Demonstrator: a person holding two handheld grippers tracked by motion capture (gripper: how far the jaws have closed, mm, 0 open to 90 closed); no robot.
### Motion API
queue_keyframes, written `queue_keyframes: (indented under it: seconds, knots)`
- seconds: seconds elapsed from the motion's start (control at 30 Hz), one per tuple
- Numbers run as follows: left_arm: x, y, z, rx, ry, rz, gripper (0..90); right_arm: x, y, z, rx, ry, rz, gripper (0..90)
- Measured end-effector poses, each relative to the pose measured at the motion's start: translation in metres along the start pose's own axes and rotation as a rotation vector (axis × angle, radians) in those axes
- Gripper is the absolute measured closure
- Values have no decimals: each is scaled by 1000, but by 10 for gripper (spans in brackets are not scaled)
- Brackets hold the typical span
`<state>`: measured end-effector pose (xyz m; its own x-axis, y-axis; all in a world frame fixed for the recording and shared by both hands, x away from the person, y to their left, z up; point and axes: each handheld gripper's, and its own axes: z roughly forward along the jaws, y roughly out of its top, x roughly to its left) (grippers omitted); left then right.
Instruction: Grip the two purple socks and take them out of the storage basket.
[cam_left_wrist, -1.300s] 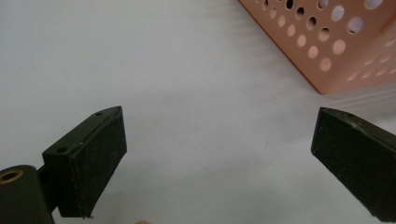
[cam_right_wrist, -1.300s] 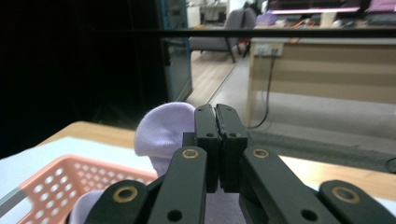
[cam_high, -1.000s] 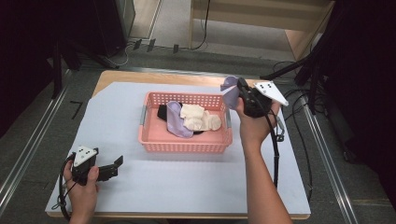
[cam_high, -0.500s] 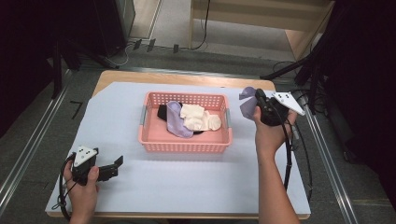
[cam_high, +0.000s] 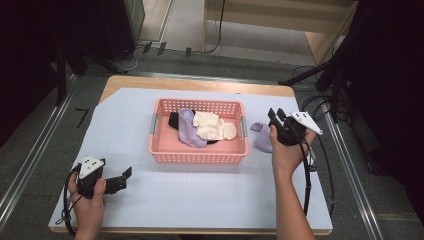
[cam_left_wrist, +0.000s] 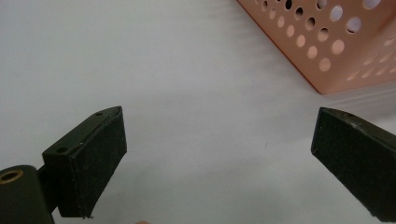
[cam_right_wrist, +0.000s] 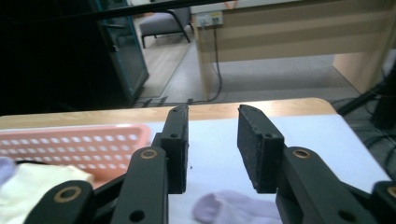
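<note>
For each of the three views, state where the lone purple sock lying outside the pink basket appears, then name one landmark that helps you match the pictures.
High view: the purple sock lies on the white table cover, right of the pink basket, beside the right gripper.
Left gripper view: not in it.
Right gripper view: at the bottom centre, below the parted jaws.
Shared landmark: the pink basket, seen in all three views.

Counter (cam_high: 210, 200): we find open room along the near side and between the claws. Pink basket (cam_high: 197, 152): central obstacle with socks heaped inside. Lilac sock (cam_high: 261, 137): just right of the basket, possibly touching its wall.
</note>
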<state>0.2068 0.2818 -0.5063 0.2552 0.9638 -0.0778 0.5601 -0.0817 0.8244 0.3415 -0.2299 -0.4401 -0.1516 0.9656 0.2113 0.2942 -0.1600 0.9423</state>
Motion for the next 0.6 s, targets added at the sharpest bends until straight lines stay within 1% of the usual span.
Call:
queue_keyframes:
  seconds: [0.03, 0.07, 0.17, 0.2, 0.23, 0.37, 0.4, 0.47, 0.5, 0.53, 0.57, 0.6]
  knots:
    - [0, 0, 0, 0, 0, 0, 42, 0, 0, 0, 0, 0, 0, 634]
    - [0, 0, 0, -1, 0, 1, 42, 9, 1, 0, 1, 23, -6, 625]
    - [0, 0, 0, 0, 0, 3, 42, 22, 2, 2, -3, 63, -24, 618]
    - [0, 0, 0, 0, 0, 3, 42, 22, 2, 2, -3, 63, -24, 618]
    - [0, 0, 0, 0, 0, 3, 42, 32, 1, 4, 4, 87, -30, 616]
    - [0, 0, 0, 1, -1, 0, 42, 53, 1, 11, 24, 145, -35, 617]
    - [0, 0, 0, 1, -2, 2, 42, 53, 1, 11, 24, 145, -35, 617]
    - [0, 0, 0, 3, -3, 2, 42, 64, 0, 14, 42, 176, -29, 618]
    - [0, 0, 0, 2, -3, 0, 42, 74, -2, 18, 57, 196, -45, 619]
    - [0, 0, 0, 2, -3, 0, 42, 74, -2, 18, 57, 196, -45, 619]
    - [0, 0, 0, 3, -3, -1, 42, 85, -5, 23, 69, 217, -55, 620]
    - [0, 0, 0, 2, -2, -1, 42, 88, -6, 24, 72, 220, -57, 620]
